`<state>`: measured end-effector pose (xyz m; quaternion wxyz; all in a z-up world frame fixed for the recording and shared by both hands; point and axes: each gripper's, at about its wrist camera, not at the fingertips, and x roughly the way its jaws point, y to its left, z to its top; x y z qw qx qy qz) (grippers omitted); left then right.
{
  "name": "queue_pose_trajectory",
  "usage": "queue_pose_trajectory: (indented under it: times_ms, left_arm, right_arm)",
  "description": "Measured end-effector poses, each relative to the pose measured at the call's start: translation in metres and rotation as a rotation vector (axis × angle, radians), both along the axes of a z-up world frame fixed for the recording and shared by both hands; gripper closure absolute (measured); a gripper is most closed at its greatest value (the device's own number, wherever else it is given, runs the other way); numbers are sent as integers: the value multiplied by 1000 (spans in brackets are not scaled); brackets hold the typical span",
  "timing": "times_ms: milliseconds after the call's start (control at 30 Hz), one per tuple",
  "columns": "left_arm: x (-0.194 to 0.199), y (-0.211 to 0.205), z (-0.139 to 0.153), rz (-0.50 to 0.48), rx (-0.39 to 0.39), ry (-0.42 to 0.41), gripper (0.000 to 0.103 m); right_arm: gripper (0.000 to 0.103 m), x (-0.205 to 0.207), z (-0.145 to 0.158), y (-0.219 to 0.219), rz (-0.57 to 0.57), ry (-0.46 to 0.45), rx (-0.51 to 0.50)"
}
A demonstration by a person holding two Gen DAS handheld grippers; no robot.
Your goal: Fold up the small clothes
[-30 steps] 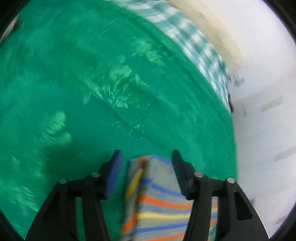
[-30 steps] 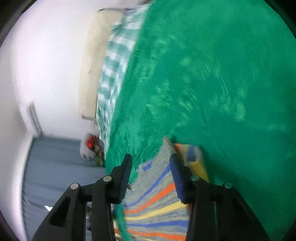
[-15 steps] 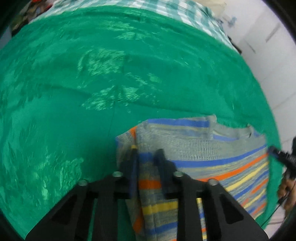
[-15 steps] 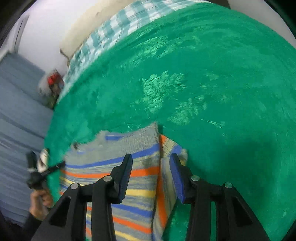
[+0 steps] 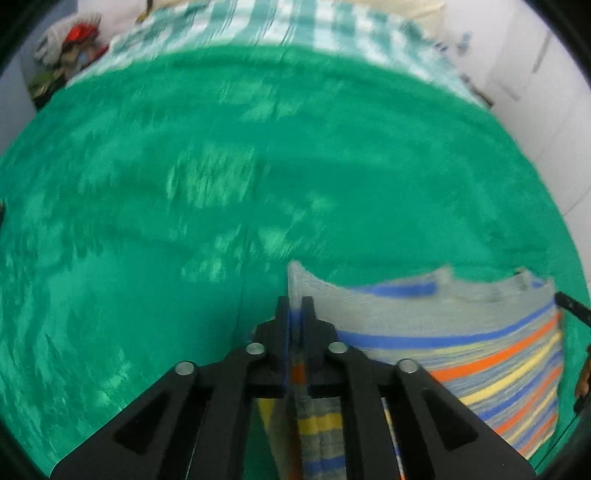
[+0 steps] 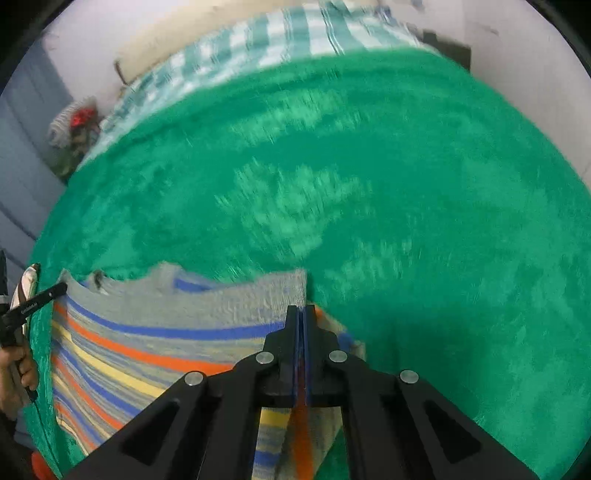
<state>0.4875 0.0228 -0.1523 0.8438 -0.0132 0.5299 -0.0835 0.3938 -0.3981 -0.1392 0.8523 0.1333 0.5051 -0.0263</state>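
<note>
A small grey knitted garment [image 5: 461, 347] with blue, orange and yellow stripes is held up over a green blanket [image 5: 221, 184]. My left gripper [image 5: 295, 306] is shut on the garment's upper left corner. In the right wrist view the same garment [image 6: 166, 332] stretches to the left, and my right gripper [image 6: 303, 314] is shut on its upper right corner. The garment hangs between the two grippers. Each gripper's tip shows at the far edge of the other's view, the right gripper [image 5: 569, 304] and the left gripper [image 6: 37, 299].
The green blanket [image 6: 369, 184] covers a bed with a teal checked sheet [image 5: 295, 26] at the far end. A pile of clothes [image 6: 74, 125] lies on the floor beside the bed. White walls [image 5: 546, 92] stand to the right.
Both grippers have closed on the garment's top corners, the right one within the last half second, and lifted it, spreading it between them. Both views have swung to face the head of the bed.
</note>
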Motion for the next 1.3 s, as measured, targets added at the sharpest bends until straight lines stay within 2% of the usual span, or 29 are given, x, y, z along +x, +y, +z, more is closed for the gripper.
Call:
queue_pose_trajectory:
  times_ms: [33,67,100,133,167,233,300,333,400,467,500,533,567,633,667,700,733,800,833,933,1033,1133,1200,1300]
  left_arm:
    - [-2,3,-2,14,2,13,91]
    - [-10,9,4,22,-14,-10,84]
    - [-15,11,11,22,-27,-37,72]
    - [-22,16,19,29,-23,-63,66]
    - [-33,21,30,37,-16,-98,62]
    - [-58,27,48,16,-36,-166,62]
    - [-92,24,63,-63,-82,-212,60]
    - [-111,15,65,-122,-106,-219,59]
    - [-153,-6,54,-251,-112,-205,57]
    - [-179,-24,26,-321,-55,-124,58]
    - [-187,-28,9,-337,-20,-75,62]
    - [-194,-27,-13,-332,34,-14,67]
    - [-200,-23,-19,-321,44,-4,70]
    - [-212,-15,-11,-283,36,-30,70]
    - [-217,-17,-4,-265,39,-32,60]
    - [-223,-20,6,-257,34,-45,47]
    - [-229,-26,16,-265,24,-76,40]
    - [-244,-51,37,-316,13,-152,24]
    - [-253,-69,45,-354,8,-177,23]
    - [-273,-134,54,-513,-22,-204,23]
    - [-290,-201,44,-654,-22,-209,23]
    - [-304,-261,27,-766,-24,-207,31]
    - [-307,-287,13,-804,-24,-195,34]
    - [-299,-307,2,-775,14,-202,34]
  right_arm:
    - [94,-5,2,-2,-14,-11,8]
    - [84,-10,6,-5,-21,-29,13]
    - [76,-17,11,-5,-22,-51,18]
    - [65,-24,18,-4,-21,-69,21]
    - [64,-32,24,-4,-16,-83,24]
    - [64,-57,37,6,33,-98,32]
    - [64,-82,43,20,119,-106,68]
    - [64,-99,44,37,210,-101,118]
    - [64,-125,36,62,350,-77,158]
    - [65,-145,15,77,406,-5,100]
    - [65,-156,-5,77,399,65,32]
    - [69,-165,-21,70,375,111,0]
    - [71,-176,-28,60,348,114,-4]
    - [68,-190,-25,43,291,97,23]
    - [63,-196,-21,33,257,93,42]
    - [61,-201,-16,27,237,76,62]
    - [61,-203,-9,20,218,54,67]
    - [58,-204,0,12,200,19,90]
    - [53,-202,3,7,190,7,110]
    - [45,-188,16,-7,130,-45,175]
    - [44,-165,16,-27,81,-62,267]
    - [44,-148,11,-47,57,-56,355]
    - [44,-130,11,-47,61,-55,384]
    - [44,-110,5,-49,84,-43,427]
